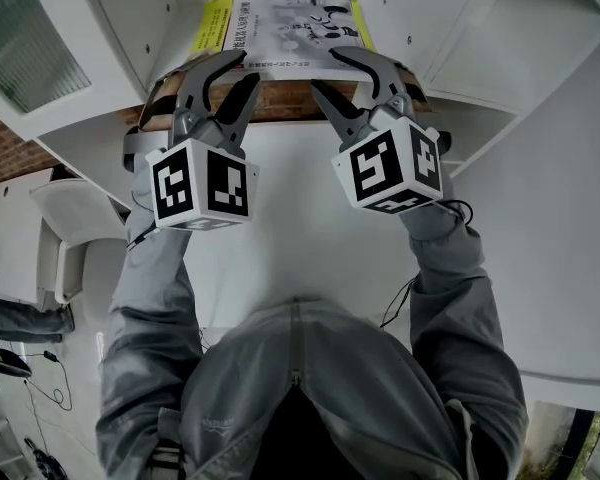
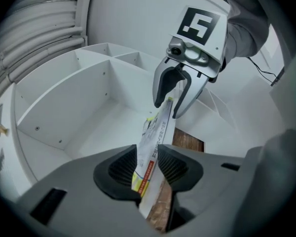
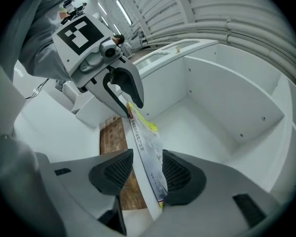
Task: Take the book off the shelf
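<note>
White shelf [image 1: 120, 38] walls fill the head view; the book [image 1: 290, 23] lies flat, its near edge between the fingers of the left gripper [image 1: 235, 76] and right gripper [image 1: 335, 76]. Left gripper view: fingers [image 2: 122, 168] apart, book edge between them, unclamped. Right gripper view: fingers [image 3: 180, 174] apart around the book, wood [image 3: 111, 137] below.

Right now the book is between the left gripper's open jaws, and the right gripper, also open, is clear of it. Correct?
Not quite. The right gripper is not clear of it: the right gripper view shows the book standing between its open jaws too. The left gripper has the book between its open jaws, as you said.
</note>
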The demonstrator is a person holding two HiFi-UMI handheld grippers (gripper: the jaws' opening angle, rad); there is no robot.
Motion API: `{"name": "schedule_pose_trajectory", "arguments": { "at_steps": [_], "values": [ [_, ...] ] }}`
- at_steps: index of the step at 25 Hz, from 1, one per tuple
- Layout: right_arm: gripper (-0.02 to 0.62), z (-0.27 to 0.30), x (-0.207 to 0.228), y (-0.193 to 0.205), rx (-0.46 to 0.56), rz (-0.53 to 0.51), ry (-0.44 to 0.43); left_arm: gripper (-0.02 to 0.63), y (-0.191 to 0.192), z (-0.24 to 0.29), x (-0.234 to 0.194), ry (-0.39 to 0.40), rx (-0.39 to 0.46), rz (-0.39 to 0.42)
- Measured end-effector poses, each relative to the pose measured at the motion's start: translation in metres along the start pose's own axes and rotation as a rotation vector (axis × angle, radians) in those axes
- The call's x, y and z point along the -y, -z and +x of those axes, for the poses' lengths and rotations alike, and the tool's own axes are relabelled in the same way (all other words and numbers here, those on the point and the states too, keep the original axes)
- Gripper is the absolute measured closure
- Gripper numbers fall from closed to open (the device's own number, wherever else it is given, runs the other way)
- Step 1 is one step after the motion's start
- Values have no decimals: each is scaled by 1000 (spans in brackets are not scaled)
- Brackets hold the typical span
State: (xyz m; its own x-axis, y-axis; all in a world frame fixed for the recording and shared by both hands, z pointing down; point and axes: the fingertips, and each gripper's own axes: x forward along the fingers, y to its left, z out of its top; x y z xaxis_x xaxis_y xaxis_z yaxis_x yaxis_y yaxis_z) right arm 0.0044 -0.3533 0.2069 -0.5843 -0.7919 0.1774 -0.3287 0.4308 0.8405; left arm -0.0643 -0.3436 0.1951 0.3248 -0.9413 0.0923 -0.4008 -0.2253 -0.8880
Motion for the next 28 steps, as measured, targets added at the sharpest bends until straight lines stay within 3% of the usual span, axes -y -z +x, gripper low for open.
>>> {"name": "schedule_pose_trajectory", "arguments": {
  "at_steps": [6, 12, 20, 28],
  "values": [
    [375, 16, -6, 6, -78, -78, -109, 451, 5, 11, 5, 63, -24, 17],
    [360, 36, -13, 14, -150, -163, -172, 448, 8, 14, 9, 70, -37, 21],
    [373, 46, -15, 24, -239, -343, -115, 448, 12, 14, 11, 78, -51, 19],
    [417, 40, -15, 20, -247, -412, -90, 448, 11, 10, 10, 74, -56, 28]
  ]
}}
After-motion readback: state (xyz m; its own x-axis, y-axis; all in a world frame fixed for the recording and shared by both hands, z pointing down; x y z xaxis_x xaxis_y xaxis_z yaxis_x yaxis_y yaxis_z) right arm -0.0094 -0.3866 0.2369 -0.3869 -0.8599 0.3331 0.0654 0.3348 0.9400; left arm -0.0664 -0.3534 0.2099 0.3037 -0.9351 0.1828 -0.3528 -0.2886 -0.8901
